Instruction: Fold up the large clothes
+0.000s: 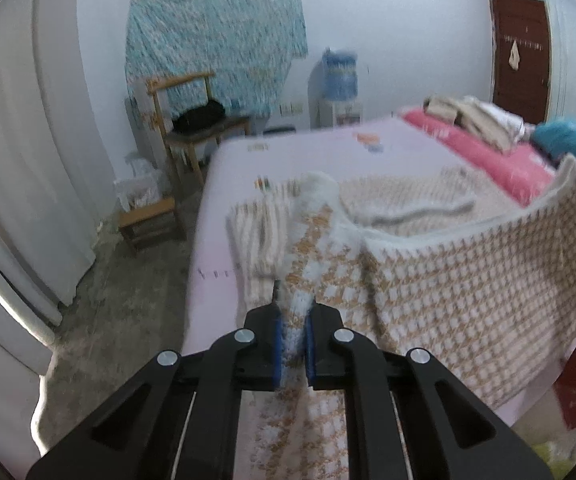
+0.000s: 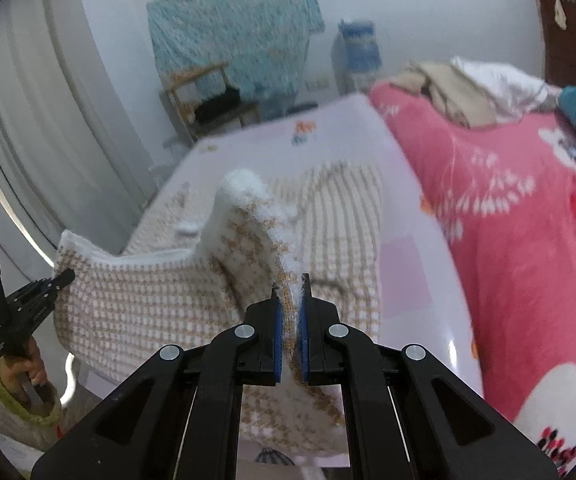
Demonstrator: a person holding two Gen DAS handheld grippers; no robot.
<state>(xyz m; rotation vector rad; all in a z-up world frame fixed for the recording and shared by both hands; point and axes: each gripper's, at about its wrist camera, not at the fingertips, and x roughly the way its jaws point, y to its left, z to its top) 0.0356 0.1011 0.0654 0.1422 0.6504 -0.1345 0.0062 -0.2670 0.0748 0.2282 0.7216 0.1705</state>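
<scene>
Lifting houndstooth garment (image 1: 468, 280) off pale bedsheet (image 1: 308, 148).
Pinching its fluffy white edge tight in left gripper (image 1: 292, 312) and right gripper (image 2: 290, 300).

Far half of bed (image 1: 308, 152): bare lilac sheet, open for a pass.
Between the tongs: the lifted houndstooth garment (image 1: 468, 288) hangs as a curtain and blocks the way across.
Right side: pink blanket (image 2: 528, 240) with piled clothes (image 2: 448, 88) on it closes that edge.
Left of bed: wooden stool (image 1: 152, 220) and chair (image 1: 192, 128) narrow the floor strip.
</scene>
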